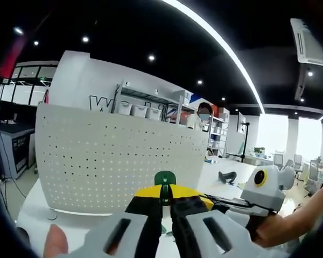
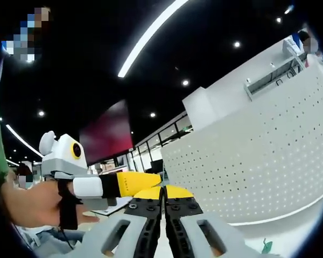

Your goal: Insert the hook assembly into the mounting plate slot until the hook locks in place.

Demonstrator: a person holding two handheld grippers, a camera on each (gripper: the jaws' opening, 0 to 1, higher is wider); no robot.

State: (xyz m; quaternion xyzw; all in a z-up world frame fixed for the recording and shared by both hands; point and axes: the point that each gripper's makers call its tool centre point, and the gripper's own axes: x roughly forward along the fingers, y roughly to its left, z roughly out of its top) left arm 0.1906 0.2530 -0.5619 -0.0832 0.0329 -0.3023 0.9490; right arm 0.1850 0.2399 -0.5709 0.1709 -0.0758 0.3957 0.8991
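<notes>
- While the left claw (image 1: 165, 207) rises from the bottom of the left gripper view, its yellow-tipped black jaws are pressed together on a small green hook (image 1: 164, 178), a glossy plastic piece with a rounded top poking up between the tips
- Behind that hook stands the pegboard (image 1: 113, 156), a matte white mounting plate dotted with rows of small round holes and bowed by the fisheye lens; it stands upright on a white desk (image 1: 32, 212)
- At the right edge of the left gripper view the other claw enters, grey-white body with a yellow-ringed lens, held in a person's hand (image 1: 274, 228)
- In the right gripper view the right claw (image 2: 162, 200) has its yellow tips closed against each other (nothing visible between them), with the perforated plate (image 2: 253, 161) to its right
- A small green piece (image 2: 267, 246) lies on the desk near the plate's foot
- Overhead runs a black ceiling with spot lamps and a long strip light (image 1: 220, 40); metal shelving (image 1: 151, 107) with white bins stands behind the plate
</notes>
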